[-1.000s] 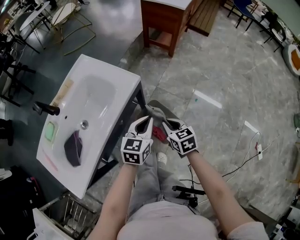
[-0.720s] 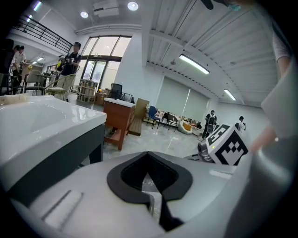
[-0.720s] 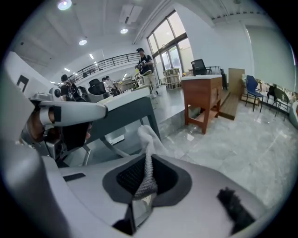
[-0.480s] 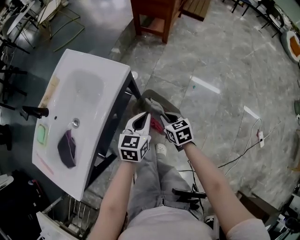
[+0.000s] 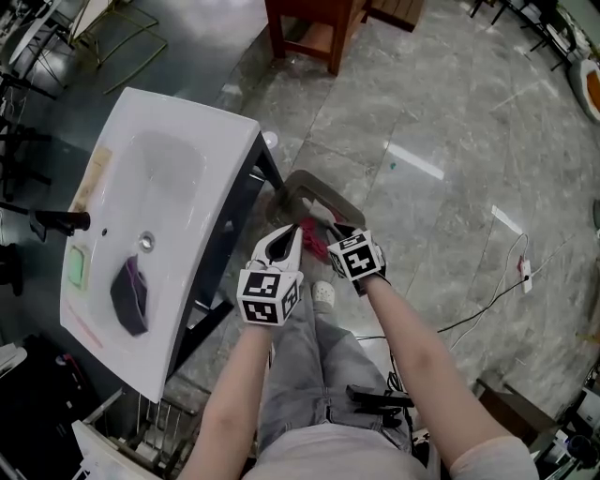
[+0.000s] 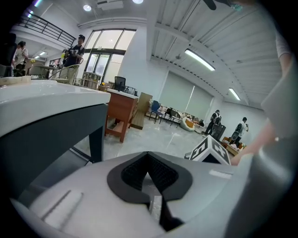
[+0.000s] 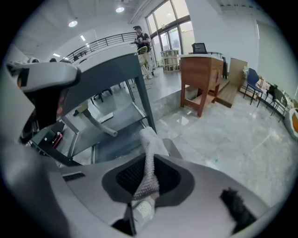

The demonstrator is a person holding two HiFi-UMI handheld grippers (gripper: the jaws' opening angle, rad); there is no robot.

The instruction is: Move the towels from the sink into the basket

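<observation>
The white rectangular sink (image 5: 234, 141) has a smooth, glossy, glazed look, and the dark purple towel (image 5: 128, 292) in its basin is soft, matt cloth. The pale grey towel (image 7: 150, 169) is a knobbly, coarse weave. The pads (image 7: 128, 176) of the right gripper (image 7: 148, 160) bearing on it are black, ribbed and rubbery, and that gripper's shell is smooth matt grey plastic. The dark sink frame (image 7: 142, 104) looks like painted metal. The grey stone floor (image 5: 450, 103) is polished and catches light; the red-brown cabinet (image 5: 314, 28) is varnished wood.
</observation>
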